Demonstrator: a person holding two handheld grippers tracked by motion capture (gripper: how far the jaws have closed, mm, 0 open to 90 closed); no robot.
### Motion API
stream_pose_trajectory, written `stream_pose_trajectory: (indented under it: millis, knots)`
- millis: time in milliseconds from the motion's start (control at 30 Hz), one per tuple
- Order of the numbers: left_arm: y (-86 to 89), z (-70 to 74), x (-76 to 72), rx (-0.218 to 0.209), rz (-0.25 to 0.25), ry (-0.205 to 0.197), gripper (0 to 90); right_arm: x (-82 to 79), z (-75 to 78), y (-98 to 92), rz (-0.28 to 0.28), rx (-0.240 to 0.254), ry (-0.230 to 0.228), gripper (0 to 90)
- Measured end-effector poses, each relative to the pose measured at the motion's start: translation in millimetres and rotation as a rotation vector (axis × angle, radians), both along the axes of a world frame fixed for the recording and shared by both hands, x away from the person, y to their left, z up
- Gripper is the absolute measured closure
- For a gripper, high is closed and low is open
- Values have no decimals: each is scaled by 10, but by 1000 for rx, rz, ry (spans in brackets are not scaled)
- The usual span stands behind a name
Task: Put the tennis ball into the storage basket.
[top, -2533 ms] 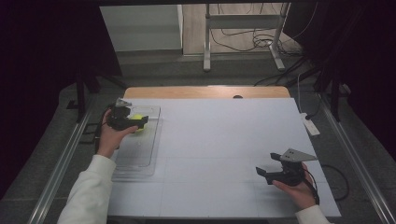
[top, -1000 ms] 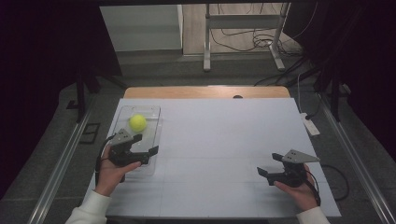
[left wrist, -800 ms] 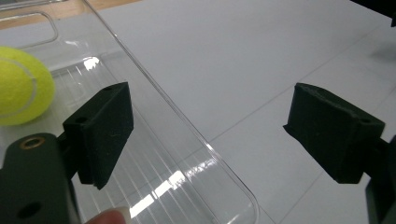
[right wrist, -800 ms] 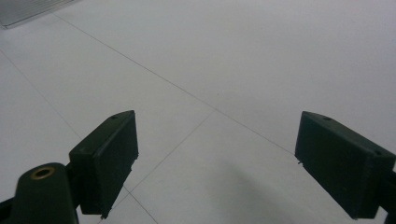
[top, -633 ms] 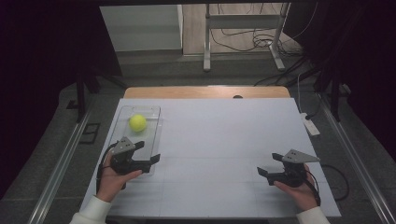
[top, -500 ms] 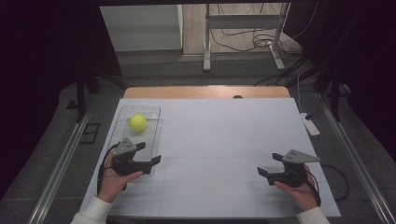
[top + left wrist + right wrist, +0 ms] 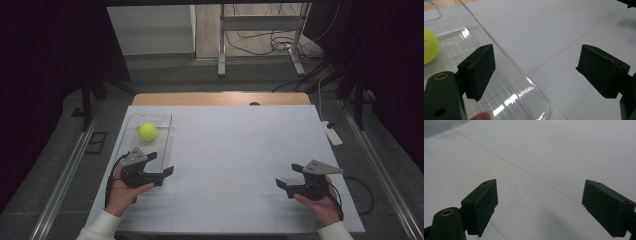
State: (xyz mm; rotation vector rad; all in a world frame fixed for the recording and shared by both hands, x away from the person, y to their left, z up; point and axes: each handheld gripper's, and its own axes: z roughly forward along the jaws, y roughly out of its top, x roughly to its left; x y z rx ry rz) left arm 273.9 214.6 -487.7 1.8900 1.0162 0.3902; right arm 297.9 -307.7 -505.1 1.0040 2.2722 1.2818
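Left gripper view: your left gripper (image 7: 536, 72) gapes empty over the clear tray's (image 7: 534, 87) rim; right gripper (image 7: 540, 207) open, bare table (image 7: 564, 150) ahead.

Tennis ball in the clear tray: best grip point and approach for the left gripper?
Take the tennis ball across its widest middle, coming from above. It lies free in the shallow clear tray, whose low rim would likely block a level approach. The left gripper, open and empty at the tray's near end, looks closest.
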Motion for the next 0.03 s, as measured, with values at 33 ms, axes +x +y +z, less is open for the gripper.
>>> stream_pose_trajectory:
  millis: [33]
  knots:
    - [2, 2, 0, -1, 1, -2, 156, 8, -2, -4, 0, 3, -1, 140]
